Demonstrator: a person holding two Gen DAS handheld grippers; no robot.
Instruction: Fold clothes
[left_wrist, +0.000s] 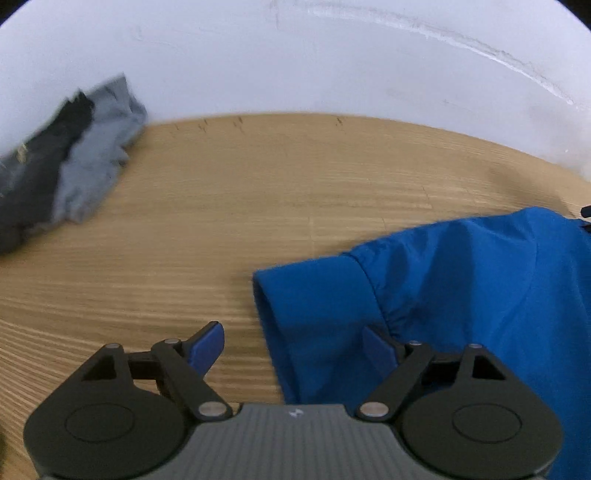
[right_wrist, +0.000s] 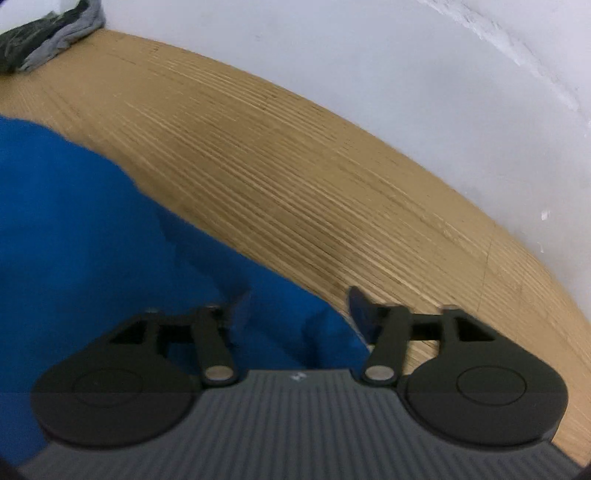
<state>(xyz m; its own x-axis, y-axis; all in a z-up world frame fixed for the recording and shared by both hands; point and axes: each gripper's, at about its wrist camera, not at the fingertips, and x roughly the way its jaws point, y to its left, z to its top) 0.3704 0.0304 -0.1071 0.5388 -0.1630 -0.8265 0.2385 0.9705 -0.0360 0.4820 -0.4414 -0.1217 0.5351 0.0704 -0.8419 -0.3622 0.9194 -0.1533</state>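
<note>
A bright blue garment (left_wrist: 461, 295) lies on the wooden table (left_wrist: 221, 203), spreading from the centre to the right; its sleeve end points left. My left gripper (left_wrist: 293, 338) is open over that sleeve end, its right finger (left_wrist: 375, 341) above the blue fabric and its left finger (left_wrist: 210, 341) above bare wood. In the right wrist view the same blue garment (right_wrist: 92, 221) fills the left half. There my right gripper (right_wrist: 299, 299) stands open over the garment's right edge, its right finger (right_wrist: 360, 304) above the table (right_wrist: 295, 166). Neither gripper's pads press on the cloth.
A loose pile of grey and dark clothes (left_wrist: 74, 162) lies at the table's far left against the white wall (left_wrist: 295, 55), and shows again as the pile (right_wrist: 48, 37) at top left. The table's back edge meets the wall.
</note>
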